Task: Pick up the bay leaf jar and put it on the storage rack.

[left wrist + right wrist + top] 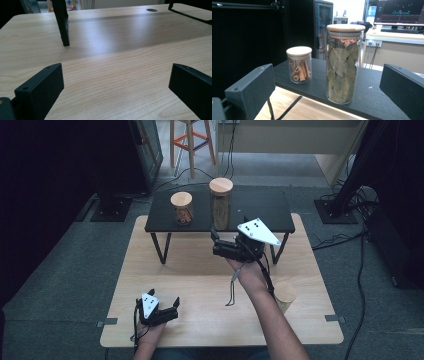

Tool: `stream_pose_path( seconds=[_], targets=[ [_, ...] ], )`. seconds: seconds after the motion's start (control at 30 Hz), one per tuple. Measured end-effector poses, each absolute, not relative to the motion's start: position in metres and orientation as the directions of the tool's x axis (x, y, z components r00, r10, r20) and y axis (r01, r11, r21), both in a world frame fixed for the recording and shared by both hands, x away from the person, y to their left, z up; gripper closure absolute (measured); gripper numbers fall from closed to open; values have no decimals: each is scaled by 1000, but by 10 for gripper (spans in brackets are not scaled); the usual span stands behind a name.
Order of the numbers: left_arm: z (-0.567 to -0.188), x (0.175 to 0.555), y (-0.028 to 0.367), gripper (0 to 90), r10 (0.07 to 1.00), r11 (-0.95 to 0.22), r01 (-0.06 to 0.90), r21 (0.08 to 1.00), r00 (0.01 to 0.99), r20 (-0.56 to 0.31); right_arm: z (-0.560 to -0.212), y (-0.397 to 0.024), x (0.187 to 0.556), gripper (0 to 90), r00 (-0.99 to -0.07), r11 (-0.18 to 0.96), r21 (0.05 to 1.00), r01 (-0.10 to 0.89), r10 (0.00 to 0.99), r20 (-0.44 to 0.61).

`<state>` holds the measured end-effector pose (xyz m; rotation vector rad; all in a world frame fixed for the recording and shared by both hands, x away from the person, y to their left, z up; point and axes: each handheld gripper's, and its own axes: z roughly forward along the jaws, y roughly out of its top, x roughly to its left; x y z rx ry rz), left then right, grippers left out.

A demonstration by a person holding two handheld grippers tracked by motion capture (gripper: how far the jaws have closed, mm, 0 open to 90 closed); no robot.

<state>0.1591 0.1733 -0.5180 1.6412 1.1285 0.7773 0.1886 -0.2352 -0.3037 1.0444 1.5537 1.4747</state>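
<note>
right gripper (216,243) is up off the table, held level with the black shelf (260,210), jaws spread wide and nothing between them — pointed straight at the tall jar (221,203) of dried leaves. in the right gripper view that tall jar (343,63) stands upright near the shelf's front edge, cork lid on, framed between the two open jaws but still apart from them. just beside it, further back on the shelf, the short jar (299,64) with the rolled cinnamon sticks, lid on too. from above, the short jar (182,208) sits to the left of the tall one, a small gap between them.

left gripper (162,309) is low by the near edge of the wooden table (200,280), jaws parted and empty — its own view shows bare wood grain and one black shelf leg (62,22) ahead. looks like it rests on the tabletop, though i can't quite tell whether it touches.

another cork-topped container (285,294) stands by the right forearm.
</note>
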Motion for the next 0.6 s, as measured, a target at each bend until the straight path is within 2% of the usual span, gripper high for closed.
stream_pose_path(
  seconds=[0.1,0.3,0.6],
  targets=[
    [-518,159,174,0,929,-107,319,942,370,-20,-304,-238,181,0,-386,-18,996,84,921,49],
    [-518,160,175,0,928,-100,325,940,372,-30,-307,-242,165,0,-367,-10,995,96,929,44],
    [-519,159,177,0,924,-98,315,944,381,-31,-325,-240,133,0,-393,61,994,90,919,-21]
  ],
)
